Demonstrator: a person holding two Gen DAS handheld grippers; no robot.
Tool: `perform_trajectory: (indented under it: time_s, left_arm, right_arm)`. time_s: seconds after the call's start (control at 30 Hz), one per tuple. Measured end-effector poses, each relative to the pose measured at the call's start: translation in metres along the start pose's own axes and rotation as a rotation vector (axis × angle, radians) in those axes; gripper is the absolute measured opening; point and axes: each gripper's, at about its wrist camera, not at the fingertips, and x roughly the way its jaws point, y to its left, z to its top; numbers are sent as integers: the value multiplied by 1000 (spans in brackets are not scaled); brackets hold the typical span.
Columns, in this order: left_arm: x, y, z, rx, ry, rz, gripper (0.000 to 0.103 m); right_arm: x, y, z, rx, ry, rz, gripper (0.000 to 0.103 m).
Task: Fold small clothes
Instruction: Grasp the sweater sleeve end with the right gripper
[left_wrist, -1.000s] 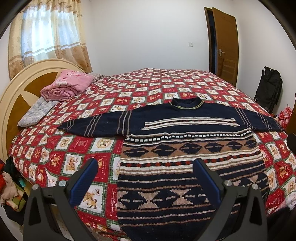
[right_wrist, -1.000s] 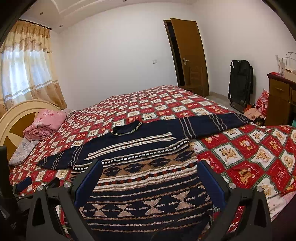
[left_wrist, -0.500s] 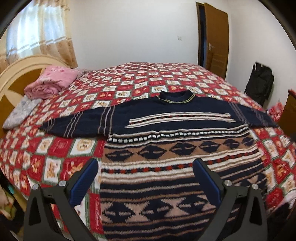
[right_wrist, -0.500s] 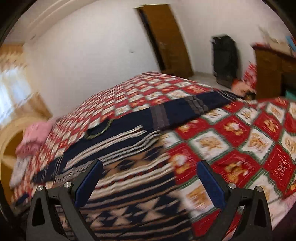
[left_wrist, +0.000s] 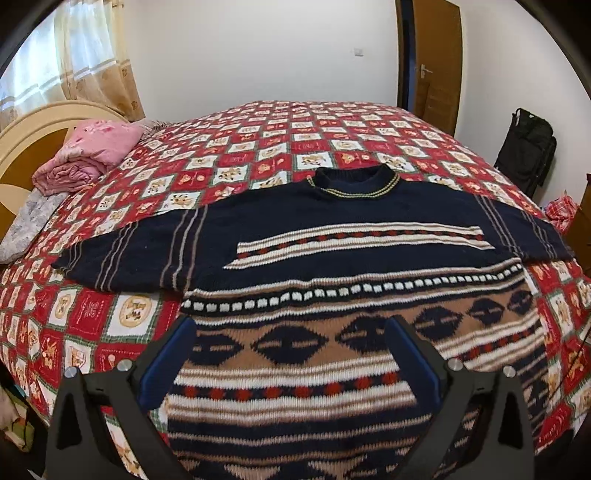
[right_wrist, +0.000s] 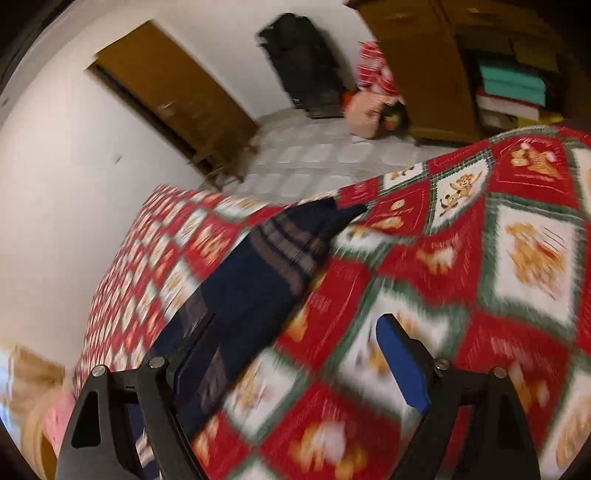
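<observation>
Red patchwork bedspread (left_wrist: 92, 314) ahead — navy patterned knit sweater (left_wrist: 351, 258) spread flat for folding; both grippers, left (left_wrist: 291, 354) and right (right_wrist: 295, 365), held spread, empty.

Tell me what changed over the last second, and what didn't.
The right claw swung right, from the sweater's body toward its right sleeve, tilting. The left claw drew closer over the sweater. Nothing was gripped; both claws stay open. The sweater lies flat on the quilt, unmoved.
</observation>
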Motion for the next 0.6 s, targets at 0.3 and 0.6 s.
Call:
perform_trajectory:
  time_s: [0.3,0.6]
  left_arm:
    - [18,1,16,-27,19,51,103]
    - [27,-5,13,-19,47,49,103]
  right_arm:
    - [71,12,37,-56,12,-132,86]
    - [82,3,48,-150,-6,-161,19]
